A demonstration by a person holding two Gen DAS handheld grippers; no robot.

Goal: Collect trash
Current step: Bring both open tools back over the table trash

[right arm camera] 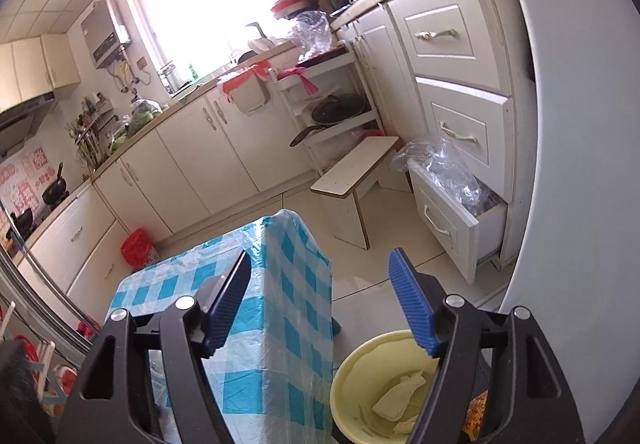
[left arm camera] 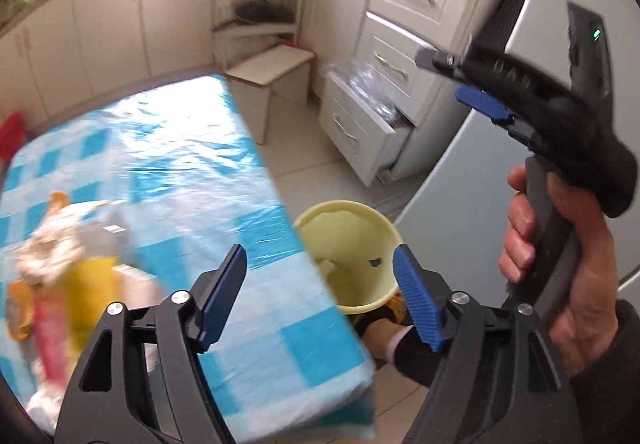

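A blurred pile of trash, yellow, pink and white wrappers, lies on the blue checked table at the left. A pale yellow bin stands on the floor by the table's corner. My left gripper is open and empty over the table edge and the bin. My right gripper, held in a hand, hangs open above and to the right of the bin. In the right wrist view the right gripper is open and empty. Below it, the bin holds crumpled paper.
A white stool stands on the tiled floor beyond the table. A low drawer hangs open, stuffed with plastic bags. A white fridge fills the right side. A red bag sits by the cabinets at the left.
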